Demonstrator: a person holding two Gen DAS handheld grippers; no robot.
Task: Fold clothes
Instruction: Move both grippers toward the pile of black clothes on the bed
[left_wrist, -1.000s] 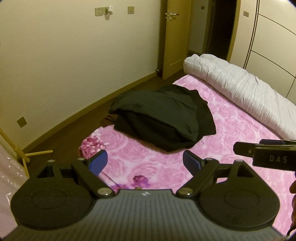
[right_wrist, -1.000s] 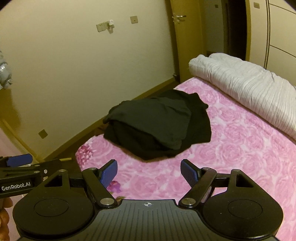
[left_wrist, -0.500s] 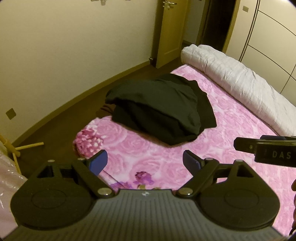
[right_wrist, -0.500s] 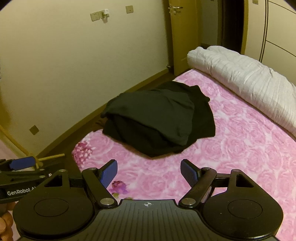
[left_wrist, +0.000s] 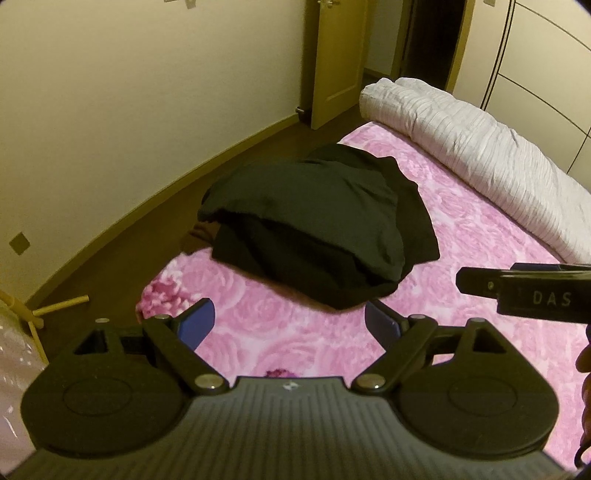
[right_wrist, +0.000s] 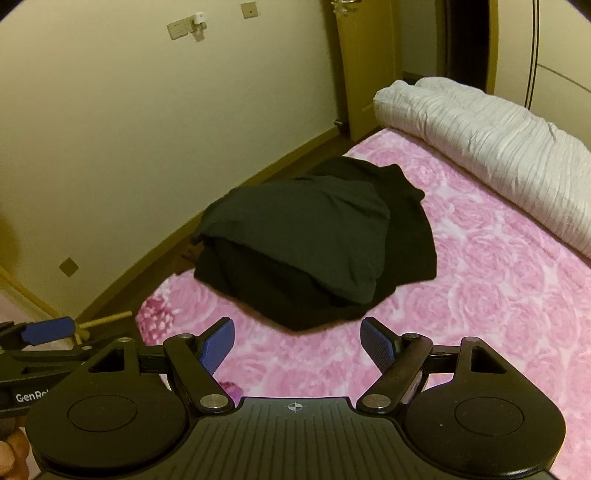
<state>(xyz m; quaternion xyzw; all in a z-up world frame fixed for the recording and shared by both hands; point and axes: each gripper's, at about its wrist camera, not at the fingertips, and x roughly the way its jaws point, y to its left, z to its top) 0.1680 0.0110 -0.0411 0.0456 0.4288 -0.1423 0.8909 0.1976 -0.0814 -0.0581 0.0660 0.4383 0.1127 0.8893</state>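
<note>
A: What is on the bed?

B: A heap of black soft clothes (left_wrist: 317, 225) lies on the pink rose-patterned blanket (left_wrist: 480, 258) near the bed's left edge. An upper layer of the heap is draped over darker folds beneath. The same heap (right_wrist: 314, 240) shows in the right wrist view, ahead of both tools.

A: And the left gripper (left_wrist: 288, 325)?

B: Its two blue-padded fingers (left_wrist: 197, 319) are spread wide with nothing between them. It hangs above the near part of the blanket, apart from the clothes, whose near edge shows in the gap between the tips.

A: The right gripper (right_wrist: 297, 339)?

B: The same: fingers (right_wrist: 218, 343) splayed apart, holding nothing, above the blanket (right_wrist: 498, 295) and just short of the heap's near edge. In the left wrist view it juts in from the right, a black bar lettered "DAS" (left_wrist: 524, 291). In the right wrist view the left gripper enters at the left edge, one blue pad (right_wrist: 48, 329) showing.

A: What else is around?

B: A long roll of white ribbed quilt (left_wrist: 480, 162) lies along the far right side of the bed, well apart from the clothes. To the left is a cream wall (left_wrist: 129, 110) with a brown floor (left_wrist: 122, 236) below it. At the far end stands a yellowish wooden door (left_wrist: 338, 59), open.
</note>
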